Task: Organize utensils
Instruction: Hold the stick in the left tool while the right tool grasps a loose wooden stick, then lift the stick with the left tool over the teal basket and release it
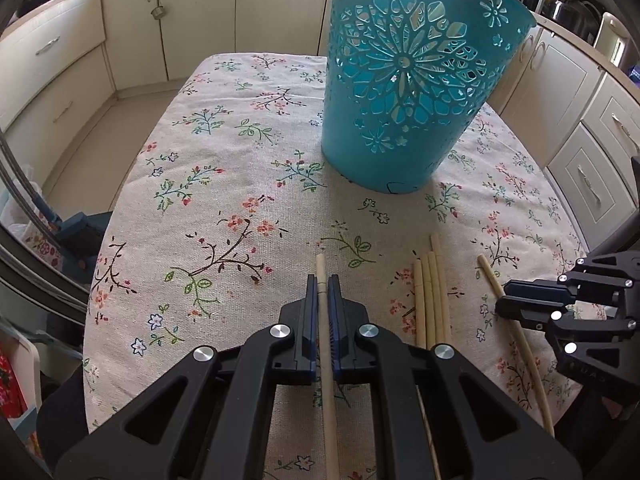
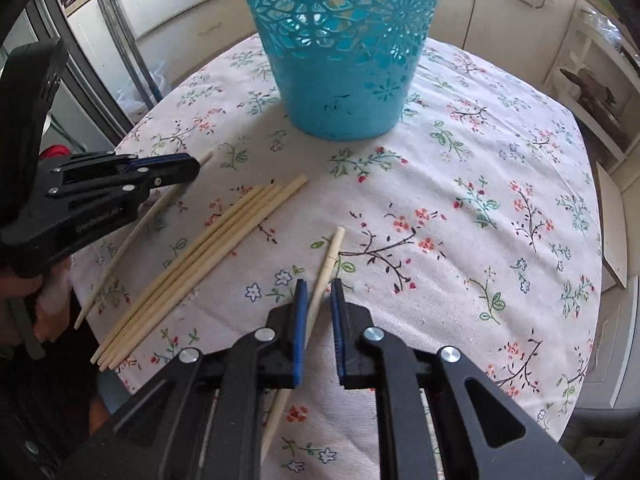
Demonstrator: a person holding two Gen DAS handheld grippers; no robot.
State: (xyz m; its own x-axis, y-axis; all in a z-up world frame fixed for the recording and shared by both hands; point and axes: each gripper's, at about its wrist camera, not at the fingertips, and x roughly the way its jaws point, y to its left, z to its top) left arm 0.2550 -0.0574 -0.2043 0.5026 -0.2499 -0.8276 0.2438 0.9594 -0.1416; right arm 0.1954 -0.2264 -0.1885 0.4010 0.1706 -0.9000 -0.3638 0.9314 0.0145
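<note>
The left hand-held gripper [image 1: 323, 284] is clamping one chopstick [image 1: 320, 270] near the table's [image 2: 460, 160] front edge. The right hand-held gripper [image 2: 319, 292] is standing narrow around another chopstick [image 2: 334, 246], seemingly not yet pinching it. Four chopsticks [image 2: 224, 236] are lying between them. The turquoise basket [image 2: 340, 80] is standing toward the far edge; its contents are hidden, so most sorting is seemingly remaining.

Floral tablecloth [image 1: 224, 168] on the table; cream kitchen cabinets [image 1: 132, 20] behind
</note>
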